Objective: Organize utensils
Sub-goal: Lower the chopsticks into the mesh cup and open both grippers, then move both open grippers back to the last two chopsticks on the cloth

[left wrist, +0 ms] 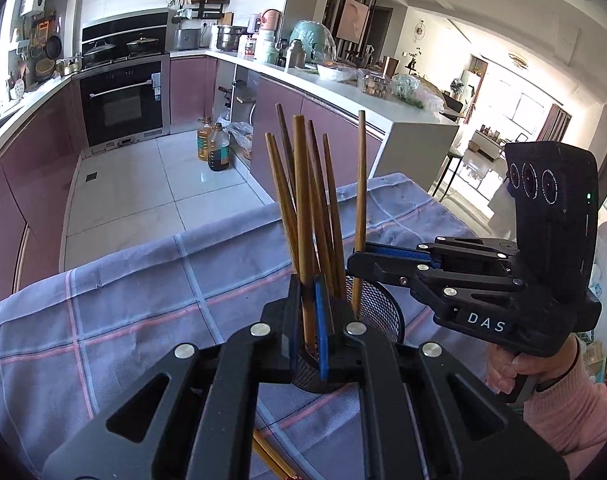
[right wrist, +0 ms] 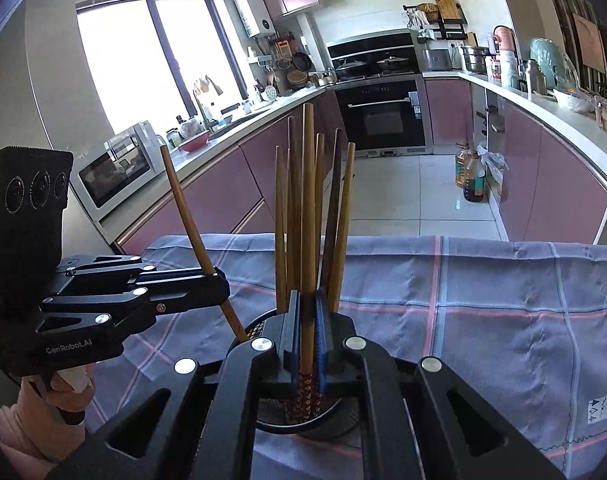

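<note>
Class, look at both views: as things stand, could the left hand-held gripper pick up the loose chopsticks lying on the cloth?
Probably not yet: the left hand-held gripper is shut on a chopstick over the mesh holder; the loose chopsticks lie beneath it.

- The left wrist camera rides just behind its own gripper [left wrist: 309,320], looking forward and down along the fingers, close over the black mesh holder [left wrist: 383,316] on the checked cloth [left wrist: 123,308].
- It faces the oven [left wrist: 123,100] and the long counter – the other gripper [left wrist: 357,256] comes in from its right.
- The right wrist camera sits likewise behind its own gripper [right wrist: 307,332], facing the window [right wrist: 151,60] and the same oven [right wrist: 383,116].
- Both share the holder [right wrist: 343,416], the standing chopsticks [right wrist: 281,220], the cloth – and each other's gripper [right wrist: 219,284].
</note>
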A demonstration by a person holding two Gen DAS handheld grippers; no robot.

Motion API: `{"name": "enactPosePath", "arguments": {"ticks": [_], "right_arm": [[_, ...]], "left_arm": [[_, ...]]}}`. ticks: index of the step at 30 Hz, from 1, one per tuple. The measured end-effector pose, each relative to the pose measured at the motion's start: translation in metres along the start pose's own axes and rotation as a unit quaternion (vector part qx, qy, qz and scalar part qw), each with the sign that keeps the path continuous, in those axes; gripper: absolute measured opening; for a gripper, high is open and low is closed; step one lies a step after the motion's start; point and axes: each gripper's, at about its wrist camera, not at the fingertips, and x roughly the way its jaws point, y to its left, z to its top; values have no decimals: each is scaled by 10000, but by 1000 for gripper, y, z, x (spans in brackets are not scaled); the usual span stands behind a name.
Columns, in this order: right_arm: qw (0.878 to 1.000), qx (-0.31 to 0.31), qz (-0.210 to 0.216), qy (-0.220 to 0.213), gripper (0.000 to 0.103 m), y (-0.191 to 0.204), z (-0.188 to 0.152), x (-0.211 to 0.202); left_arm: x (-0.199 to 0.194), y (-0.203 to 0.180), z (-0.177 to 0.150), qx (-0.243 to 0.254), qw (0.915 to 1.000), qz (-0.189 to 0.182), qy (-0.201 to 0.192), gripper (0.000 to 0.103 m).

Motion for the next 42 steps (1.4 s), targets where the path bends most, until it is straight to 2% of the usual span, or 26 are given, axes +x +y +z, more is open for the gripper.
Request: {"name": "enactPosePath", "arguments": {"ticks": [8, 10, 13, 15, 17, 19, 22, 24, 26, 28, 29, 32, 35, 42], "right_arm": [[9998, 156, -88, -68, 8, -4, -1, 1], [9998, 170, -84, -89, 8, -4, -3, -1], [9998, 136, -38, -162, 11, 0, -7, -8], [9997, 70, 36, -218, 19, 6, -11, -14], [9996, -34, 101, -264, 23, 12, -15, -20], [9993, -158, 184, -300, 29, 21, -21, -27], [9985, -338, 289, -325, 39, 30, -32, -37], [9979, -405, 406, -294, 43, 35, -39, -40], [9974, -463, 506, -239, 51, 42, -49, -40], [9967, -535, 595, -130, 52, 49, -58, -37], [9964, -559, 629, -61, 52, 53, -63, -34], [9961, -562, 669, 134, 58, 61, -76, -24], [9956, -571, 662, 342, 61, 68, -87, -11], [9932, -779, 358, 789, 61, 85, -110, 19]], "left_arm": [[9, 3, -1, -139, 9999, 35, 6, 11], [8, 5, -3, -188, 9998, 69, -26, 17], [0, 7, -10, -279, 9994, 119, -149, 20], [-8, 6, -18, -276, 9989, 230, -294, 27], [-19, 5, -26, -242, 9978, 425, -446, 39], [-30, 5, -37, -245, 9965, 571, -566, 43], [-44, 4, -55, -221, 9931, 914, -699, 56], [-51, 3, -66, -206, 9907, 1126, -741, 68], [-57, 5, -78, -237, 9880, 1318, -773, 72], [-62, 7, -89, -281, 9855, 1479, -784, 78], [-64, 8, -94, -299, 9839, 1569, -795, 85], [-70, 12, -108, -340, 9799, 1797, -796, 87], [-75, 19, -121, -414, 9750, 2024, -814, 96], [-75, 27, -142, -521, 9697, 2306, -612, 97]]}}
